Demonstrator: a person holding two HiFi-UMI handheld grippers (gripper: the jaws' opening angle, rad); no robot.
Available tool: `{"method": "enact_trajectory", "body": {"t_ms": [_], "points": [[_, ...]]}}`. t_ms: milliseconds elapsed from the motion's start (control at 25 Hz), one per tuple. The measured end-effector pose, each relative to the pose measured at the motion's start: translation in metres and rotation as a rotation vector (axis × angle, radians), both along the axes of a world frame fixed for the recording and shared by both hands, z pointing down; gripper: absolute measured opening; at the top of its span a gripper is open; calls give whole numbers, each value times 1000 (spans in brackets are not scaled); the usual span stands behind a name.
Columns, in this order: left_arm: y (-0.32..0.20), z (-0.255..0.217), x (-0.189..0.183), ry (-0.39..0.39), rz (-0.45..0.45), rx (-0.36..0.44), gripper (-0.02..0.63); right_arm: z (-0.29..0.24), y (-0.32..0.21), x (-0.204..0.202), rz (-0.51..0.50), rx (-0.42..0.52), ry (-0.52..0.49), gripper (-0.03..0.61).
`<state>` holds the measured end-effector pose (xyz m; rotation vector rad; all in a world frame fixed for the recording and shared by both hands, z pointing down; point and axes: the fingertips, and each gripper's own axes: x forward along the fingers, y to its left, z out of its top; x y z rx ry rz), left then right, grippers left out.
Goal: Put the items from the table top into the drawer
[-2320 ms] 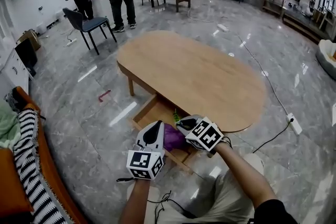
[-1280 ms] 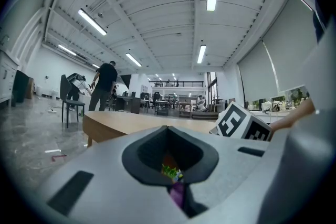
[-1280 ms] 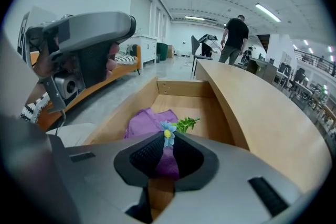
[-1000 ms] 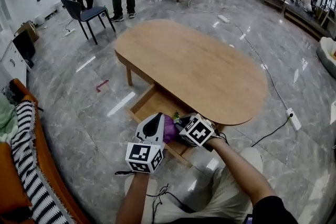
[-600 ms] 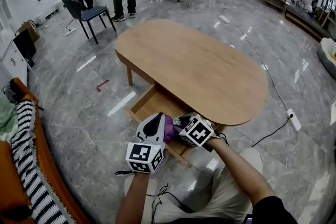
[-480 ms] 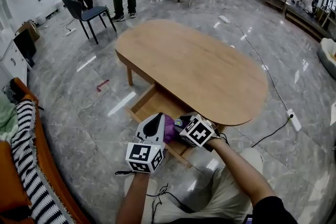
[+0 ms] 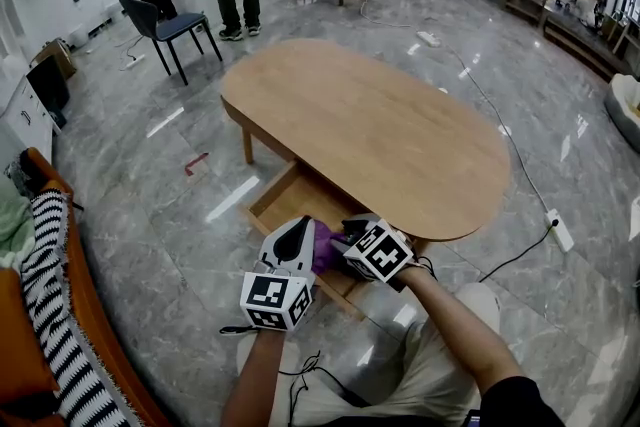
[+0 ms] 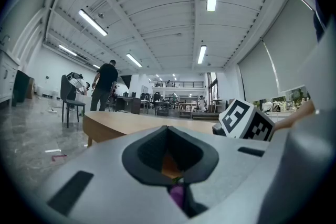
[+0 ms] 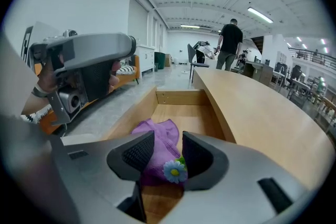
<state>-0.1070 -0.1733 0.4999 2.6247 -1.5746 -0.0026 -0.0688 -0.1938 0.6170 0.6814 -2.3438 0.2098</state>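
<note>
— Where's the purple cloth [image 9: 159,135]?
— Lying in the open drawer [image 9: 181,97] at the near edge of the table [image 7: 370,135], between the right gripper [image 9: 161,147] jaws, which have just been opening and stand apart
— And the left gripper [image 8: 168,132]?
— Just left of the cloth, jaws together

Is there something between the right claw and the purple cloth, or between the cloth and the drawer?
Nothing visible does. The purple cloth already lies in the drawer, between the jaws of the right claw, which have just been opening and stand apart.
</note>
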Motion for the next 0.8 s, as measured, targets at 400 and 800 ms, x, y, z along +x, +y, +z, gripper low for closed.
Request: {"method": "enact_trajectory", "body": {"t_ms": [400,800], "points": [[-2,-6,-12,7,-25,7,3,-37,-10,2,70,77,-145,56],[4,-8,-13,11,-22,15,3,-75,-7,-2,71,205,-245,20]]}}
